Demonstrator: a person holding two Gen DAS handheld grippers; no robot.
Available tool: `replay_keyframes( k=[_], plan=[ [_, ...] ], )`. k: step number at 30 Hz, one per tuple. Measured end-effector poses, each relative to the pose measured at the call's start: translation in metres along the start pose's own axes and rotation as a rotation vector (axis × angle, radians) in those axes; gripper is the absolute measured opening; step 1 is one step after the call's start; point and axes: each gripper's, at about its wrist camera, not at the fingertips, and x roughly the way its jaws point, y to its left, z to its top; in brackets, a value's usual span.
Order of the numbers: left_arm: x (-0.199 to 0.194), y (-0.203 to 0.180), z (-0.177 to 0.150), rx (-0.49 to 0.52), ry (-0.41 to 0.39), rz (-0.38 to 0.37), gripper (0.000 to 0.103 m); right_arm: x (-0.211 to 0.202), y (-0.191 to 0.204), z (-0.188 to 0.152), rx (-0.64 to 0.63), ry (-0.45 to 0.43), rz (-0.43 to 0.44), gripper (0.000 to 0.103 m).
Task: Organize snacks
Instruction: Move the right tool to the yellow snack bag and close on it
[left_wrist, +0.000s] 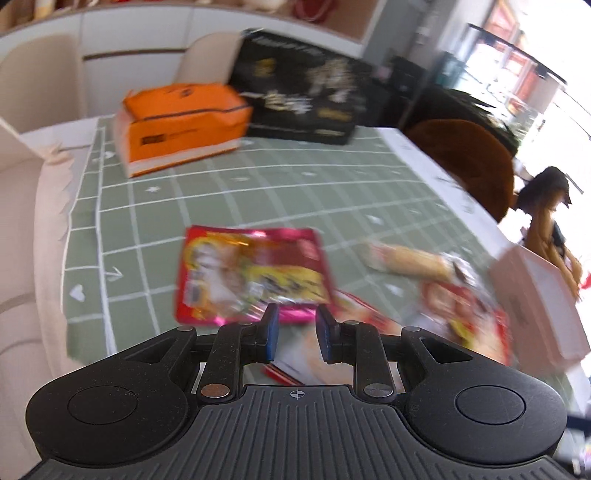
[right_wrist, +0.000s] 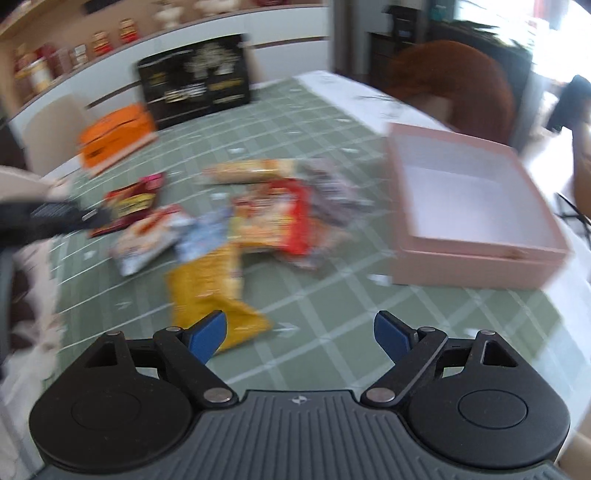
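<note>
- snack packets (right_wrist: 266, 218): glossy red, yellow and silver, heaped left of the pink box (right_wrist: 476, 236).
- left gripper (left_wrist: 295, 328): fingers clenched, nothing visibly held.
- right gripper (right_wrist: 299, 332): fingers released.

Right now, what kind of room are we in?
Probably a home dining room: a table with a green checked cloth, upholstered chairs pulled up to it, and shelves of jars along the wall.

- The left gripper (left_wrist: 295, 321), black with blue pads, points steeply downward; its jaws stand nearly together with only a narrow gap, nothing visibly pinched.
- The right gripper (right_wrist: 299, 328), same build, tilts downward, jaws spread wide toward ten and two o'clock, empty.
</note>
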Motion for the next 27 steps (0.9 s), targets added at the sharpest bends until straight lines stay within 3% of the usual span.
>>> replay_keyframes(
  k=[3, 10, 13, 15, 17, 20, 23, 27],
  plan=[
    [0.023, 0.011, 0.004, -0.032, 0.038, -0.075, 0.025, 0.012, 0.016, 0.0, -0.021, 0.004, 0.056, 0.088],
    [0.03, -0.026, -0.016, 0.161, 0.073, -0.221, 0.028, 0.049, 0.014, 0.004, 0.068, 0.039, 0.091, 0.087],
    [0.019, -0.038, -0.029, 0.214, 0.099, -0.263, 0.028, 0.052, 0.011, 0.006, 0.076, 0.074, 0.15, 0.074],
    [0.01, -0.05, -0.042, 0.256, 0.118, -0.289, 0.028, 0.048, 0.009, 0.005, 0.067, 0.098, 0.182, 0.056],
    [0.001, -0.065, -0.057, 0.302, 0.139, -0.335, 0.028, 0.039, 0.006, -0.001, 0.054, 0.108, 0.181, 0.048],
    [-0.008, -0.086, -0.08, 0.371, 0.169, -0.369, 0.027, 0.023, -0.006, -0.016, 0.073, 0.128, 0.191, 0.047],
    [-0.01, -0.096, -0.091, 0.339, 0.22, -0.415, 0.027, 0.013, -0.02, -0.034, 0.083, 0.151, 0.17, 0.047],
    [-0.012, -0.1, -0.096, 0.306, 0.23, -0.395, 0.028, -0.004, -0.039, -0.046, 0.121, 0.12, 0.102, 0.047]
  ],
)
